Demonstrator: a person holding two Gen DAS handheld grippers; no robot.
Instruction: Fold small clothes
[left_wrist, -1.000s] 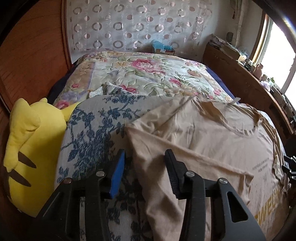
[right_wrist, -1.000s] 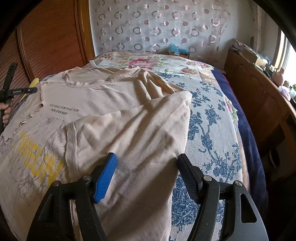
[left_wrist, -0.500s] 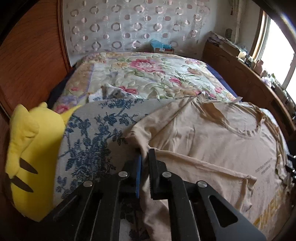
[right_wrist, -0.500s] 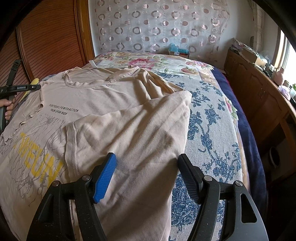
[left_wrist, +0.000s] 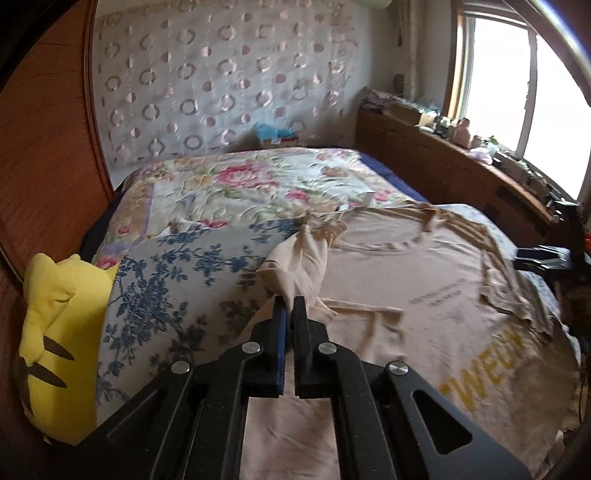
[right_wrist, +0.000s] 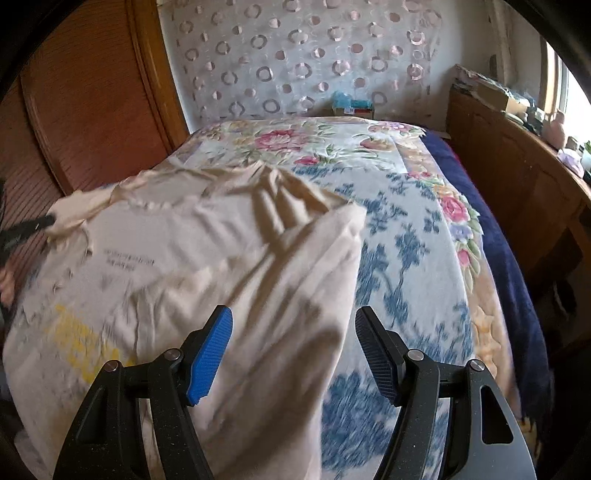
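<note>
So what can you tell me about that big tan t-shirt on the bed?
The tan t-shirt looks like soft, thin cotton. It lies spread front-up on the blue flowery bedspread, with a wide round neck, small dark print on the chest and big yellow letters lower down. One sleeve is already folded in over the body. The other sleeve is bunched up and pinched in the left gripper, lifted off the bed. The right gripper hangs open above the folded side, not touching it.

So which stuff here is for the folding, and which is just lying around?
For the folding:
- beige T-shirt
- left tool, shut on the shirt's sleeve
- right tool, open above the shirt

Just lying about:
- yellow plush toy
- flowered quilt
- blue-flowered cover
- small blue box by the wall
</note>
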